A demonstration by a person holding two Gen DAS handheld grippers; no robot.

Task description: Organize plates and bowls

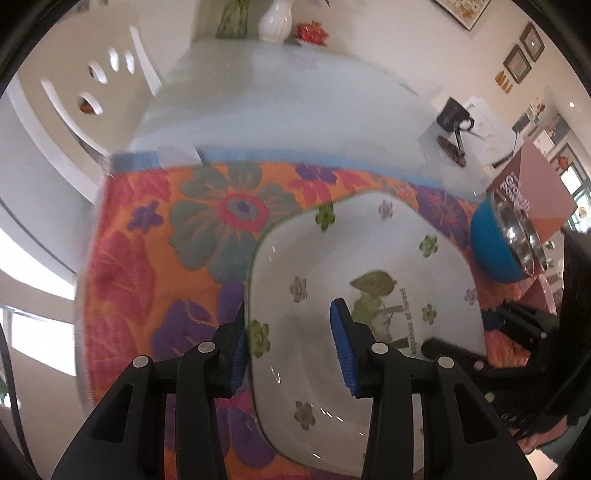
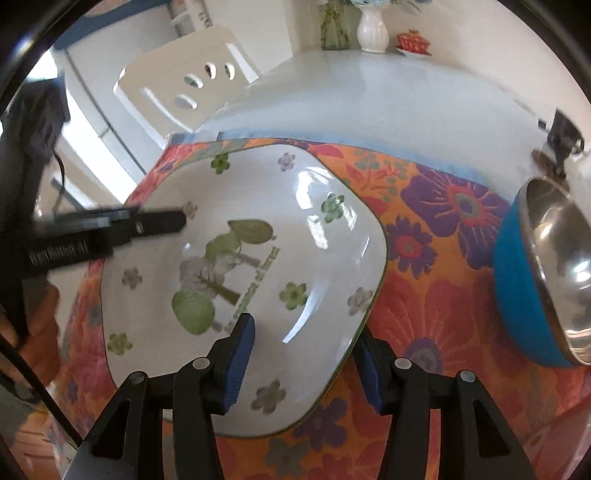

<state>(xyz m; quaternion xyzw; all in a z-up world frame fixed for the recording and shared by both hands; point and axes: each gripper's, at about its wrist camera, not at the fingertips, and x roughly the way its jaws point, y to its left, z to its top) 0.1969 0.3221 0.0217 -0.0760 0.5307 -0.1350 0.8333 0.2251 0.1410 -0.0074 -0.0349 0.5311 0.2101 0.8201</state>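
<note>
A white square plate with green flower prints (image 1: 362, 266) lies on the flowered placemat (image 1: 192, 229). My left gripper (image 1: 291, 350) is open and straddles the plate's left rim, one pad outside and one over the plate. In the right wrist view my right gripper (image 2: 306, 365) is open and straddles the plate's (image 2: 243, 266) right rim the same way. A blue bowl with a steel inside (image 2: 539, 280) stands tilted to the right on the mat; it also shows in the left wrist view (image 1: 506, 240). The other gripper's finger (image 2: 155, 223) reaches over the plate's far left edge.
The white table (image 1: 277, 99) stretches behind the mat. A white chair (image 2: 177, 85) stands at its left. A vase (image 2: 373, 29), a glass jar (image 2: 334, 29) and a red dish (image 2: 412, 40) stand at the far end. A pink box (image 1: 532, 192) and a dark mug (image 1: 452, 114) are at the right.
</note>
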